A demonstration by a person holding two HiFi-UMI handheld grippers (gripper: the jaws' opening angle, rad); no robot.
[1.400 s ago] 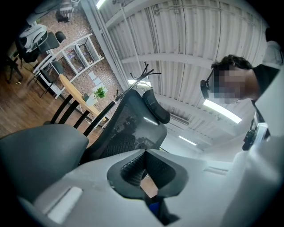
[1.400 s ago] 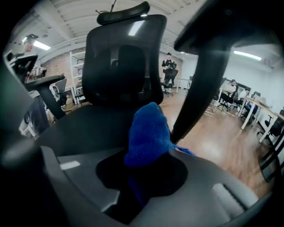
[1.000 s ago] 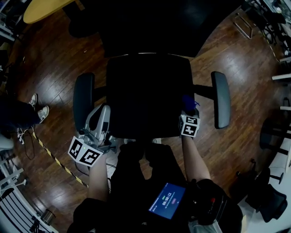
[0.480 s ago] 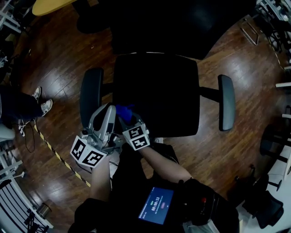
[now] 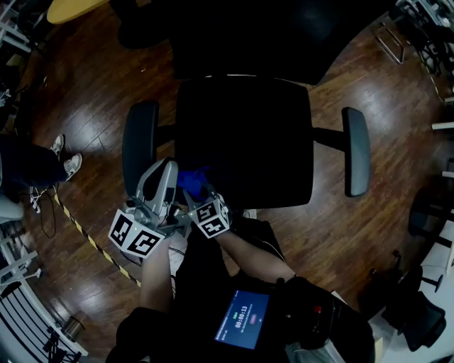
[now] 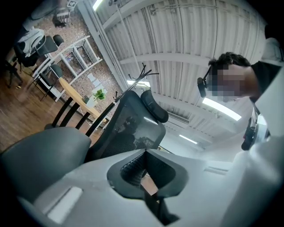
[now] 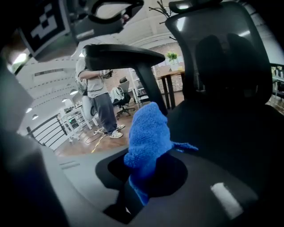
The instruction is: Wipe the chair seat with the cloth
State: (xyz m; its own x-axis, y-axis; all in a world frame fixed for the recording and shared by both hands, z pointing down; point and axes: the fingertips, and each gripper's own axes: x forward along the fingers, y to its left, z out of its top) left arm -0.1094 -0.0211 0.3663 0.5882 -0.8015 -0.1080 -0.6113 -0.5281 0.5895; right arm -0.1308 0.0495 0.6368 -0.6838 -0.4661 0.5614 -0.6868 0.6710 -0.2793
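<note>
The black office chair seat [image 5: 245,142] fills the middle of the head view, with a grey armrest on each side. My right gripper [image 5: 197,190] reaches across to the seat's front left corner, shut on a bunched blue cloth [image 5: 190,179]. In the right gripper view the cloth [image 7: 148,135] sticks up between the jaws of the right gripper [image 7: 144,166], over the seat [image 7: 222,137] and below the left armrest [image 7: 120,55]. My left gripper [image 5: 164,174] hangs just outside the seat by the left armrest [image 5: 140,145]. Its jaws look shut and empty, tilted up toward the backrest [image 6: 128,128].
The right armrest [image 5: 356,159] stands off the seat's far side. A person's shoes [image 5: 64,159] and a striped line [image 5: 85,241] are on the wood floor at left. A yellow table [image 5: 78,8] is at the top left. Racks and another chair ring the edges.
My right gripper has swept the blue cloth from the seat's front right corner across to the front left corner, then stayed nearly still. The left gripper has barely moved.
</note>
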